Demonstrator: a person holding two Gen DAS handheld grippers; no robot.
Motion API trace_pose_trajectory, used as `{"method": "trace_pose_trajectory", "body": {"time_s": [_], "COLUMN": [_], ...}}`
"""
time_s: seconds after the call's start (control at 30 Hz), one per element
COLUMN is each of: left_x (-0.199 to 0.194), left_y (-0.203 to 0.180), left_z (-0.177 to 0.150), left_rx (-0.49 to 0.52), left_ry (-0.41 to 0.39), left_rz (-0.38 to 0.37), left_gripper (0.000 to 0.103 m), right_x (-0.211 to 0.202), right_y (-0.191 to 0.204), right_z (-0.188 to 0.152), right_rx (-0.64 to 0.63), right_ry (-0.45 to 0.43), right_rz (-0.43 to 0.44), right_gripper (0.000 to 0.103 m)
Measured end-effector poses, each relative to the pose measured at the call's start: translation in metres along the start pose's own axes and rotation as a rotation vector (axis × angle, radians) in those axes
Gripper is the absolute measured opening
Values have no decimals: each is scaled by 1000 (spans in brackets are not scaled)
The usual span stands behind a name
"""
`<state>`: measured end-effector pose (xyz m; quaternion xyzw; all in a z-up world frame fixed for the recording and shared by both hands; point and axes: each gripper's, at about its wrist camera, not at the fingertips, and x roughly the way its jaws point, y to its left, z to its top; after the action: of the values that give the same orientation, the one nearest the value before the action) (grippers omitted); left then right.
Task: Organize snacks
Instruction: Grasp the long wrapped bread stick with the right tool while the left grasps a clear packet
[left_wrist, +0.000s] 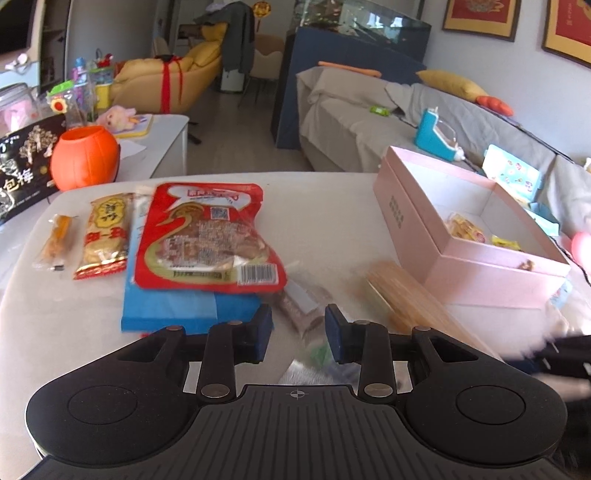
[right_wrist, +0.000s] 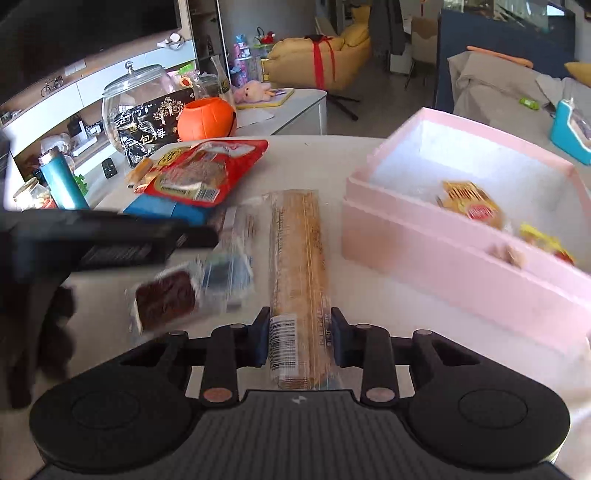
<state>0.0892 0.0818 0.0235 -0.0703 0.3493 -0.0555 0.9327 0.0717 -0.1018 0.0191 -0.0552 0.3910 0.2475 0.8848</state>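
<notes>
Gripping the long biscuit packet (right_wrist: 299, 251) with the right claw (right_wrist: 299, 332), narrowed right down, pads pressed on both long sides of the near end, next to the barcode. Lying lengthwise mid-worktop (right_wrist: 369, 314), running from the near edge towards the far one, just left of the open pink box (right_wrist: 461, 266) by the right edge, with a few small snacks already inside. Probably light but brittle: thin clear film over a stiff stack of biscuits, so likely to sag or snap if lifted by one end alone. Better taken nearer the middle, or kept low and level on the way to the box, with only a gentle squeeze, since such film looks slippery. Partly closed on the left claw (left_wrist: 298, 332) side, with a small clear-wrapped brown cake (right_wrist: 166, 299) blurred between the pads; cannot tell whether pinched or merely straddled. Soft and light by the look, best held by the wrapper edge. Waiting towards the far left corner: a red pouch (left_wrist: 207, 236) atop a blue box (left_wrist: 166, 310).
</notes>
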Motion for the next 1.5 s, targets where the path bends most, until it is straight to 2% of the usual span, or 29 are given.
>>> {"method": "trace_pose_trajectory", "body": {"time_s": [0.2, 0.33, 0.4, 0.43, 0.5, 0.53, 0.67, 0.8, 1.0, 1.07, 1.2, 1.5], "left_x": [29, 31, 25, 19, 5, -4, -35, -52, -42, -36, -27, -25], "left_y": [-30, -28, -25, -22, -17, -14, -6, -4, -21, -29, -45, -37], "left_z": [13, 13, 8, 3, -10, -17, -41, -55, -50, -48, -48, -46], "left_rx": [90, 96, 106, 108, 113, 110, 136, 162, 162, 183, 258, 206], "left_ry": [11, 8, 7, 8, 10, 13, 37, 56, 53, 50, 32, 22], "left_rz": [52, 26, -9, -24, -61, -86, -158, -196, -159, -137, -90, -119], "left_gripper": [47, 44, 41, 40, 37, 36, 35, 35, 44, 47, 47, 48], "right_x": [-33, -38, -38, -38, -38, -38, -39, -37, -34, -34, -33, -34], "right_y": [-9, -6, -4, -5, -10, -13, -27, -28, -18, -19, -17, -23], "right_z": [-39, -55, -55, -55, -54, -53, -52, -52, -51, -52, -51, -50], "right_rx": [43, 32, 21, 25, 50, 69, 156, 155, 114, 114, 105, 126], "right_ry": [-56, -120, -118, -117, -118, -118, -129, -127, -113, -113, -109, -111], "right_rz": [-27, -47, -61, -60, -61, -67, -52, -48, -81, -81, -84, -50], "right_gripper": [33, 39, 54, 57, 71, 73, 76, 82, 83, 83, 85, 88]}}
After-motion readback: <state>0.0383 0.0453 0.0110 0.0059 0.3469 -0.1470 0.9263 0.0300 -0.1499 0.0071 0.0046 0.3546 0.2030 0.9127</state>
